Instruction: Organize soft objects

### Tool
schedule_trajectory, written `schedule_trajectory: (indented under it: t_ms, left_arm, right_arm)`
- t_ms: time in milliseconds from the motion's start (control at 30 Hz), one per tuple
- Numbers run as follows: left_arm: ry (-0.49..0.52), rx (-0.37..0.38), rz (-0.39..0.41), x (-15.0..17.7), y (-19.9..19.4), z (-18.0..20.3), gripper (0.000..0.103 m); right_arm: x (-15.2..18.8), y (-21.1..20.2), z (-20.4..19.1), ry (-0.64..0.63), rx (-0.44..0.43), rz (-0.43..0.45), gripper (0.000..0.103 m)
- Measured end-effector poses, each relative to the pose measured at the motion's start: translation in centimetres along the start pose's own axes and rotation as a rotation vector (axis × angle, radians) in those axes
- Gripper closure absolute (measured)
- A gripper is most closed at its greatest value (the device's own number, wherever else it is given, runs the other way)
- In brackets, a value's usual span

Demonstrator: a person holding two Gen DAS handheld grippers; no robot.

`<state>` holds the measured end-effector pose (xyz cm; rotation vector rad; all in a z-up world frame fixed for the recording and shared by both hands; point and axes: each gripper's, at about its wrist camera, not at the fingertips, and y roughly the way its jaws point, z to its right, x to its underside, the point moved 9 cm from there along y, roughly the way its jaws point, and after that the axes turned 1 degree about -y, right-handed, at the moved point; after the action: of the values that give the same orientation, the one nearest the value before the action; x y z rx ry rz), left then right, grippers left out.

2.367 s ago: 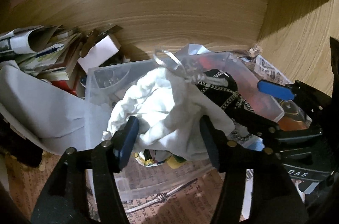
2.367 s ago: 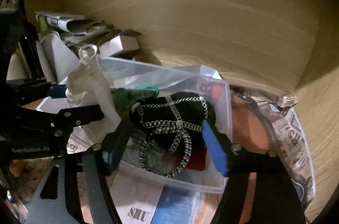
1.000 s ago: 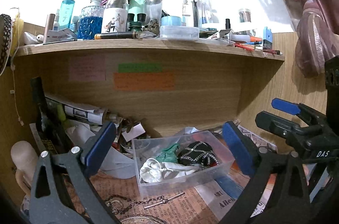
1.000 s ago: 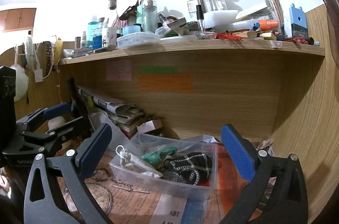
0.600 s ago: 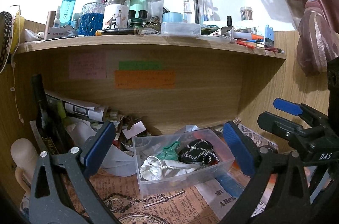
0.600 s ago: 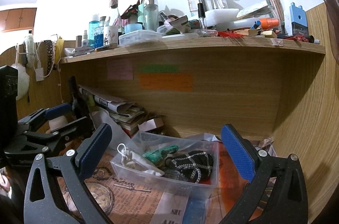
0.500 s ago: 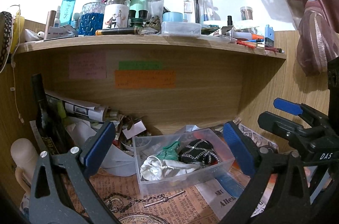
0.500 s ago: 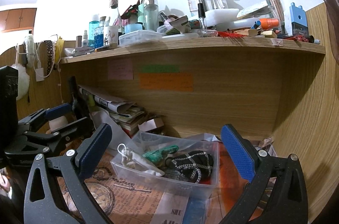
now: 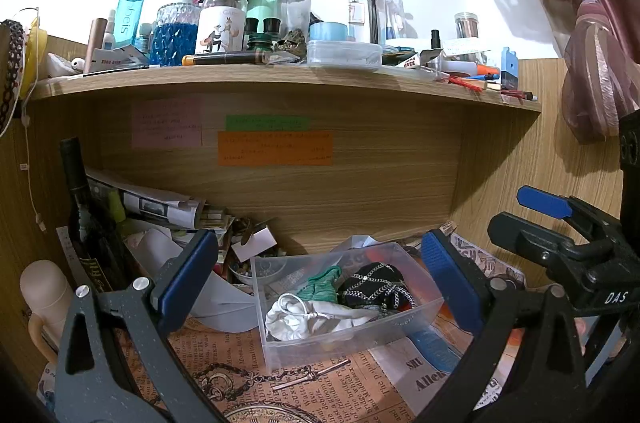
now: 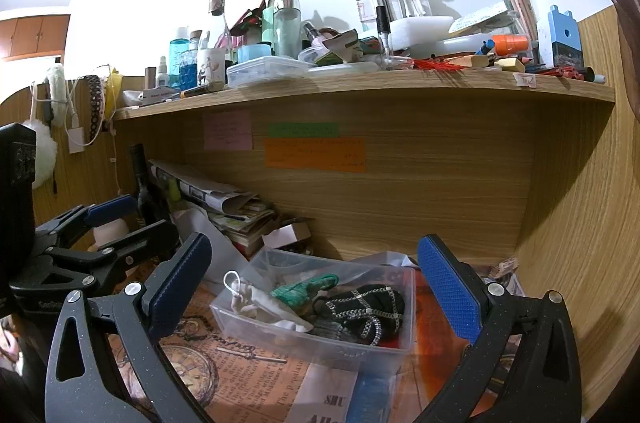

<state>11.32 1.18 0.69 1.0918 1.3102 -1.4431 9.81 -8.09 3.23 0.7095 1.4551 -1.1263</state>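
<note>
A clear plastic bin (image 9: 420,319) (image 10: 280,331) stands on the newspaper-covered desk under the wooden shelf. In it lie a white drawstring pouch (image 9: 308,317) (image 10: 256,301), a green cloth (image 9: 322,283) (image 10: 304,289) and a black pouch with a silver chain pattern (image 9: 374,289) (image 10: 364,307). My left gripper (image 9: 320,283) is open and empty, held back from the bin. My right gripper (image 10: 316,289) is also open and empty, back from the bin. Each gripper shows at the edge of the other's view.
A dark wine bottle (image 9: 82,215) and a stack of papers and magazines (image 9: 160,207) stand left of the bin. The shelf (image 9: 280,79) above carries several bottles, jars and boxes. Wooden side panels (image 10: 580,223) close the nook. A curtain (image 9: 560,3) hangs at the right.
Earlier my left gripper held the white pouch over the bin; it has let it go into the bin. Both grippers have opened wide and pulled back. In the last half second nothing moves.
</note>
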Motion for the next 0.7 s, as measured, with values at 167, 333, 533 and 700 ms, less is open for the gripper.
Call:
schedule_trajectory:
  t_ms: [167, 333, 533, 700]
  left_arm:
    - [-0.001, -0.001, -0.002, 0.03, 0.01, 0.02, 0.000]
    - [-0.006, -0.005, -0.009, 0.23, 0.03, 0.23, 0.000]
    - [-0.011, -0.005, -0.015, 0.26, 0.14, 0.19, 0.000]
    - [-0.011, -0.003, -0.018, 0.28, 0.12, 0.33, 0.000]
  right_arm:
    - [0.01, -0.02, -0.23, -0.005, -0.003, -0.001, 0.000]
    - [0.01, 0.01, -0.24, -0.004, -0.005, -0.001, 0.000]
    - [0.06, -0.01, -0.15, -0.001, -0.012, -0.006, 0.000]
    - [0.08, 0.00, -0.49, -0.002, -0.009, -0.008, 0.000]
